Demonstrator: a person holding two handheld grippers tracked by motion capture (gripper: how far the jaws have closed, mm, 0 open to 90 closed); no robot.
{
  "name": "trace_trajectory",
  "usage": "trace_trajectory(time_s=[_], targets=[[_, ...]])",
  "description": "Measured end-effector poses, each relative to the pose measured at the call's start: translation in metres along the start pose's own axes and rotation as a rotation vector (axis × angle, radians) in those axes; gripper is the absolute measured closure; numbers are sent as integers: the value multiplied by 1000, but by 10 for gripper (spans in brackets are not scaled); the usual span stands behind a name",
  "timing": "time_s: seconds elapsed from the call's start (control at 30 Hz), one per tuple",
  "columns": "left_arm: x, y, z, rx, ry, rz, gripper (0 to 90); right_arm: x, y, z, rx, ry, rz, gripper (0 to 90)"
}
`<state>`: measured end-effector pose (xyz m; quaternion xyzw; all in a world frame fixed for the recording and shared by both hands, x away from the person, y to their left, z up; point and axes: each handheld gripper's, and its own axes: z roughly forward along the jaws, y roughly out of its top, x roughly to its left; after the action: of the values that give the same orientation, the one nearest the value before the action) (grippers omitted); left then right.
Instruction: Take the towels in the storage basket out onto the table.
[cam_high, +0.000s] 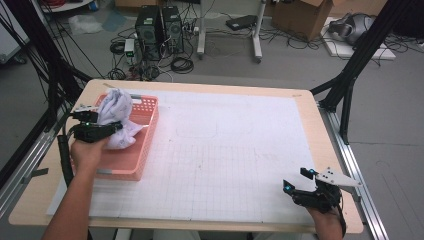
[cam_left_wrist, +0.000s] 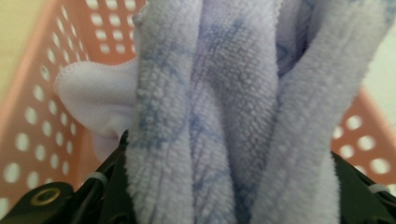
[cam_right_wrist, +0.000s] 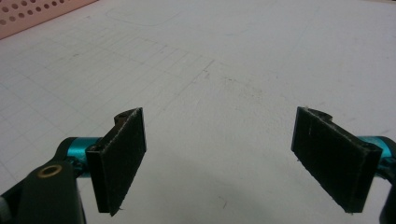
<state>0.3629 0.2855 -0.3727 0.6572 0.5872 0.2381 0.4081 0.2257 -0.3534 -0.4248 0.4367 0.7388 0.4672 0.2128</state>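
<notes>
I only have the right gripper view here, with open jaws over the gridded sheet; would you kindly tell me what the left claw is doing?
Observer: The left claw is shut on a pale lavender towel.
Operator: Where is that towel?
Observer: It hangs bunched over the pink perforated basket, at the table's left end.
Operator: And my claw?
Observer: The right claw sits near the table's front right corner, holding nothing.
</notes>
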Motion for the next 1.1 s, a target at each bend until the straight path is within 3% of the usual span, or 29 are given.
trace_trajectory(time_s=[0.03, 0.07, 0.13, 0.3, 0.4, 0.43, 0.6, 0.67, 1.1], targets=[[0, 0, 0, 0, 0, 0, 576, 0, 0, 0, -1, 1, -1, 167], [-2, 1, -8, -42, -11, -1, 575, 0, 0, 0, -1, 1, -1, 167], [-3, 2, -12, -68, -20, -3, 577, 1, 0, 1, 2, 2, -2, 167], [-19, 10, -32, -188, -98, 29, 590, 3, 1, 2, 3, 7, -4, 167], [-28, 14, -37, -216, -110, 54, 603, 4, 2, 1, -2, 7, -4, 167], [-34, 18, -40, -230, -105, 97, 609, 4, 2, 1, -5, 5, -2, 166], [-44, 27, -47, -264, -131, 137, 617, 3, 1, -1, -10, 2, 2, 167], [-52, 35, -52, -273, -144, 188, 617, 2, 1, -2, -13, 2, 1, 167], [-72, 61, -65, -377, -226, 267, 618, 3, 1, -2, -10, 9, 3, 167]])
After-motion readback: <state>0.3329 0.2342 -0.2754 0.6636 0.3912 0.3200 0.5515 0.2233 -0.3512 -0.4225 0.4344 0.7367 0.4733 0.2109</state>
